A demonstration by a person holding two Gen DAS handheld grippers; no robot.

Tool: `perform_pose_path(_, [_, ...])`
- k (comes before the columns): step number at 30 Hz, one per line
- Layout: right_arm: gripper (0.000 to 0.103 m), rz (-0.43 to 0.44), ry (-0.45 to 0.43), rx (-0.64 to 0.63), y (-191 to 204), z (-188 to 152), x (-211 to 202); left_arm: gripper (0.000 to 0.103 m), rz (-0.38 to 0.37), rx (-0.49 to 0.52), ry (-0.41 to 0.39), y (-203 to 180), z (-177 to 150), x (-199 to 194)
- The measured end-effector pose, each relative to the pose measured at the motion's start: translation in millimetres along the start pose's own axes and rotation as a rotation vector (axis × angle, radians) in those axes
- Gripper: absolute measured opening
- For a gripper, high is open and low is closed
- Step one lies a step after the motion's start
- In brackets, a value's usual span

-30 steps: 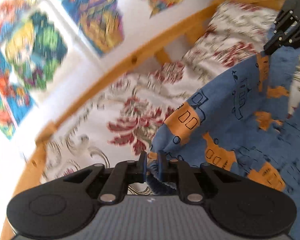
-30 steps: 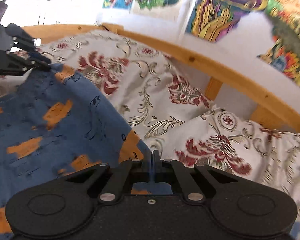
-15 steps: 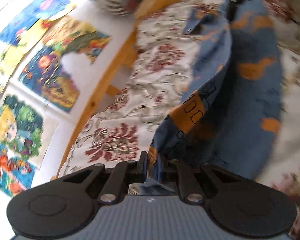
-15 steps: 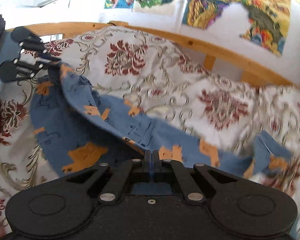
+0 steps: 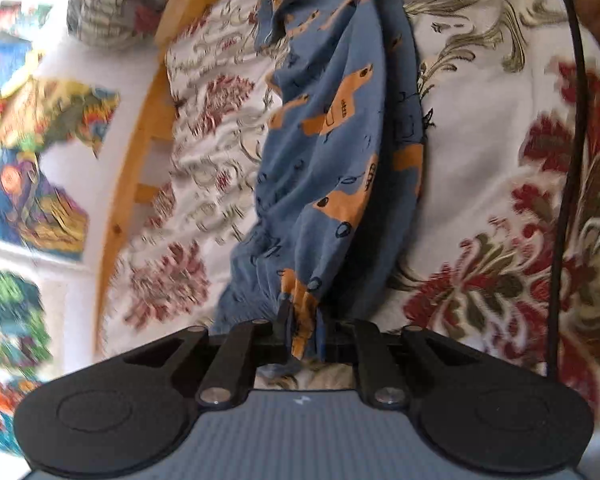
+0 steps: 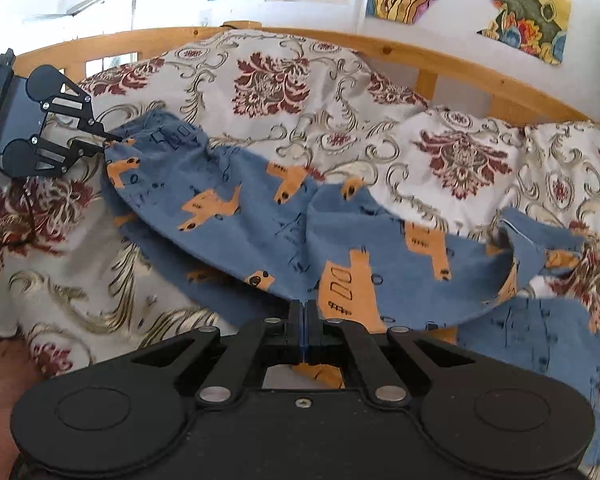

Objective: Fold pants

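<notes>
I have the blue pants with their orange vehicle print pinched in both grippers, lifted a little above the floral bedspread of a wooden-framed bed. My left gripper has its fingers closed on a bunched bit of cloth — the fabric gathers into folds right where they bite. My right gripper has its fingers pressed together with a thin edge of the same garment caught between them. In the right wrist view the upper layer hangs as a long curved flap from one gripper to the other, and a darker layer of the pants lies under it on the bed, so I judge I am midway through a lengthwise fold, one leg being carried over the other. The far end, at the right of that view, is rumpled and turned back on itself. Left to do, by my reckoning: lay this flap flat, smooth that crumpled end, then fold across the length — nothing is tidy yet.
</notes>
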State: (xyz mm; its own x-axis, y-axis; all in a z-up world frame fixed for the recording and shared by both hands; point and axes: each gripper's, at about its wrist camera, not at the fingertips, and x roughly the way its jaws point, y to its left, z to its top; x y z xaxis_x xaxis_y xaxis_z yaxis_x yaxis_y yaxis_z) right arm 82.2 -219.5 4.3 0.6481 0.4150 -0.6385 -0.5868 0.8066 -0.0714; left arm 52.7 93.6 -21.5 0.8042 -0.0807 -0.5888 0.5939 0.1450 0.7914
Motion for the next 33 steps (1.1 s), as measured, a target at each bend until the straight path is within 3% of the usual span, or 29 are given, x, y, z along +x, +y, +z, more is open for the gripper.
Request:
perform_pose_path(2, [0.0,0.007,0.015,0.001,3,-4,-1,0.024,-0.059,-0.141,0.038,15,-1,-3])
perform_pose_path(4, [0.0,0.008,0.021,0.011,4,-9,-1,0.033,-0.132,-0.37,0.085,37,-5,-5])
perform_pose_path(6, [0.0,0.002,0.017,0.045,2,-13,-2,0.034,-0.217,-0.65,0.099,61,-12,-7])
perform_pose_path(7, [0.004,-0.001,0.007,0.079,-1,-14,-3,0.034,-0.256,-0.799,0.096,73,-17,-6])
perform_pose_path(9, [0.024,-0.006,-0.005,0.161,-9,-13,-4,0.034,-0.298,-1.01,0.083,92,-22,-1])
perform_pose_path(12, [0.039,-0.03,-0.04,0.238,-20,-8,-6,0.043,-0.237,-1.202,0.099,117,-21,10])
perform_pose_path(15, [0.06,-0.124,-0.084,0.288,-32,3,-5,0.043,-0.191,-1.313,0.176,135,-18,33])
perform_pose_path(17, [0.066,-0.177,-0.099,0.363,-43,10,-2,0.043,-0.212,-1.361,0.189,144,-18,49])
perform_pose_path(20, [0.067,-0.253,-0.067,0.474,-61,9,7,0.029,-0.224,-1.392,0.275,145,-18,65])
perform_pose_path(22, [0.067,-0.3,-0.031,0.517,-70,7,16,0.01,-0.217,-1.4,0.334,144,-21,75])
perform_pose_path(25, [0.066,-0.333,-0.019,0.561,-80,2,24,0.0,-0.174,-1.376,0.334,143,-20,72])
perform_pose_path(28, [0.05,-0.317,-0.017,0.618,-89,-1,33,0.0,-0.149,-1.322,0.33,143,-14,66])
perform_pose_path(30, [0.021,-0.328,-0.004,0.619,-89,-1,39,0.0,-0.137,-1.304,0.334,145,-11,65])
perform_pose_path(33, [0.016,-0.327,-0.009,0.616,-88,-2,39,0.002,-0.198,-1.361,0.347,151,-18,67])
